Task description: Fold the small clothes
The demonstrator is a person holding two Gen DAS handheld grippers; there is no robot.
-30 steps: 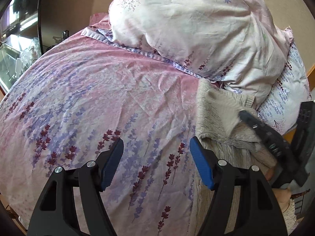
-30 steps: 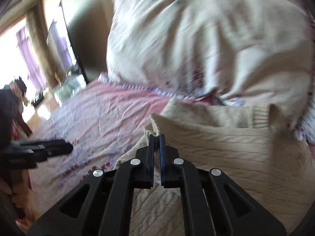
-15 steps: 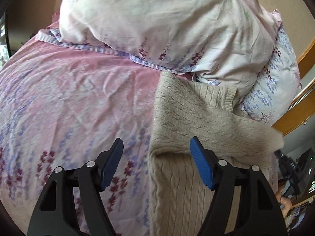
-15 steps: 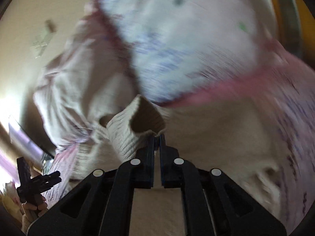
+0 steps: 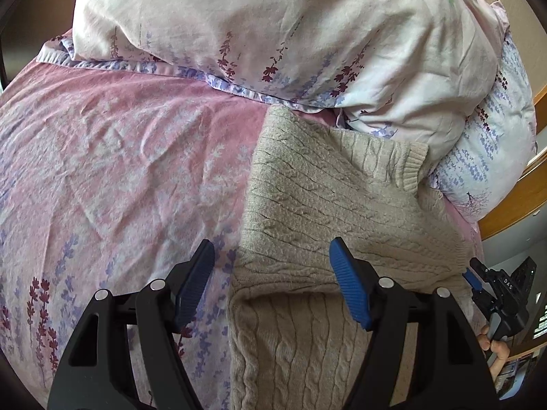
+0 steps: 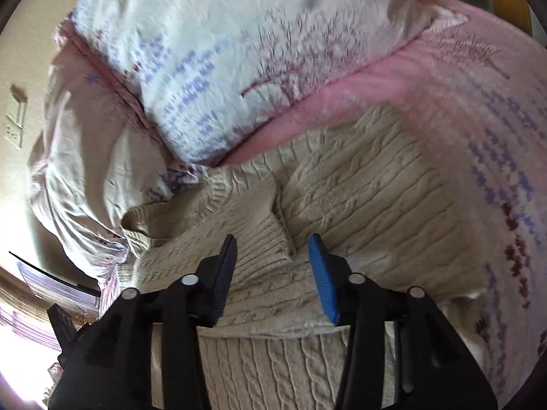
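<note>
The beige sweater (image 5: 335,205) is spread lower right on the pink bedspread (image 5: 119,171). Its folded-over part is straddled, unpinched, by the opening right gripper (image 6: 273,266); the left gripper (image 5: 273,280) is held wide above its left edge.

The only legible marking is "DAS", on the right claw (image 5: 473,278) body.

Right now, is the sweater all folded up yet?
Not yet. One part of the beige sweater is already folded across its body. The right hand-held gripper is opening over it, pads clear. The left hand-held gripper is open. More folds probably remain.
</note>
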